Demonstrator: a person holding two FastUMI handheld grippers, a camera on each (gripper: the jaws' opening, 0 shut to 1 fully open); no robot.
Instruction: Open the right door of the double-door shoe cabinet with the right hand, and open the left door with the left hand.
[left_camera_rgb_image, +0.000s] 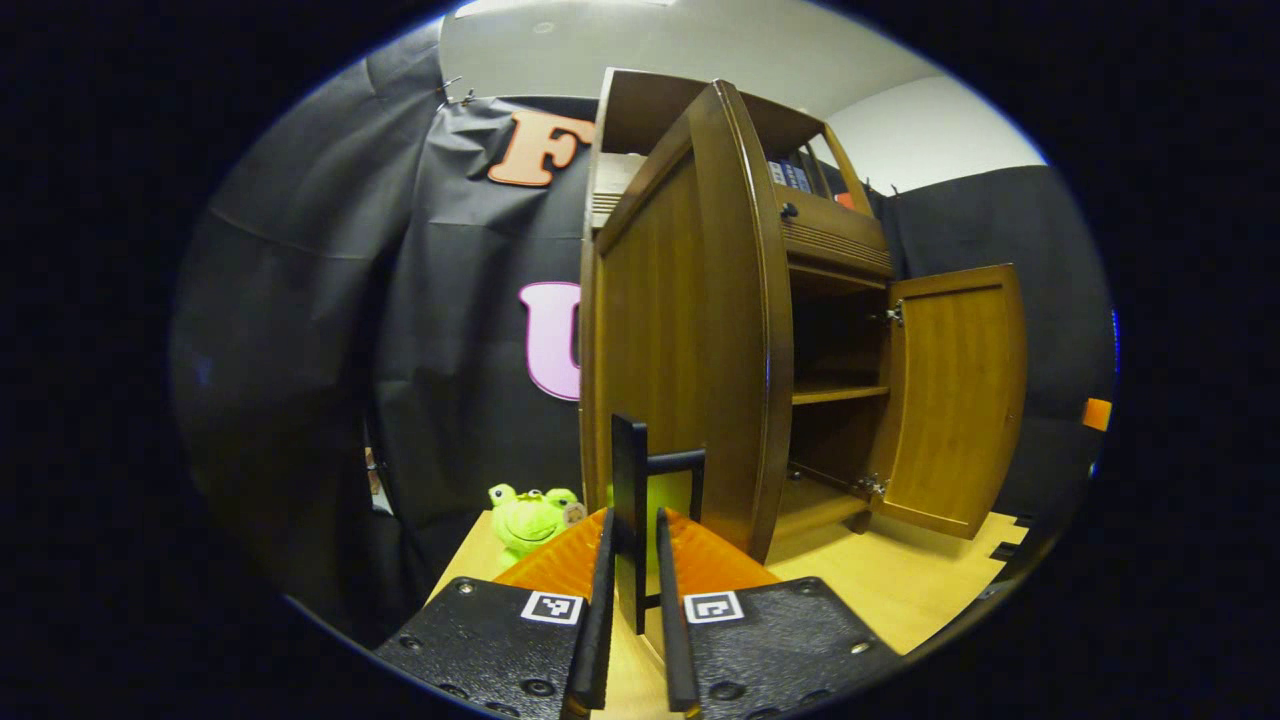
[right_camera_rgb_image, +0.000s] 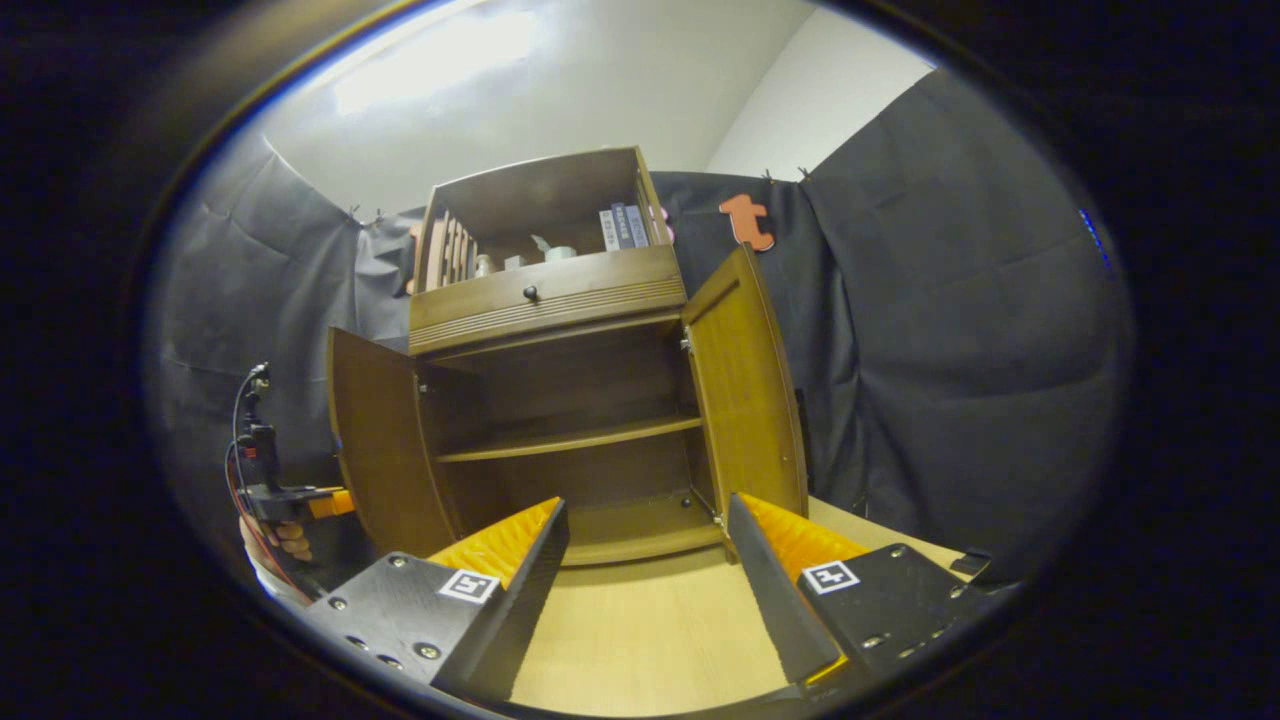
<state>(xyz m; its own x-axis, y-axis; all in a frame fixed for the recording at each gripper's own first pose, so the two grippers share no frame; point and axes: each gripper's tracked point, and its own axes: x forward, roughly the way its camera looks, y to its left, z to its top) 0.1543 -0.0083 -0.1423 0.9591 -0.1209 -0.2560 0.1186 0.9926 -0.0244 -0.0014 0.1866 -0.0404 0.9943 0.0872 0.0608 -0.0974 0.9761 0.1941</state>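
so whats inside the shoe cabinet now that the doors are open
Inside the shoe cabinet, the right gripper view shows one bare shelf and a bare bottom board, with no shoes in sight. The left door covers the left edge of the interior, so that part cannot be checked.

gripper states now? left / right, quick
Left gripper: closed on the left door handle.
Right gripper: open, holding nothing, clear of the open right door.
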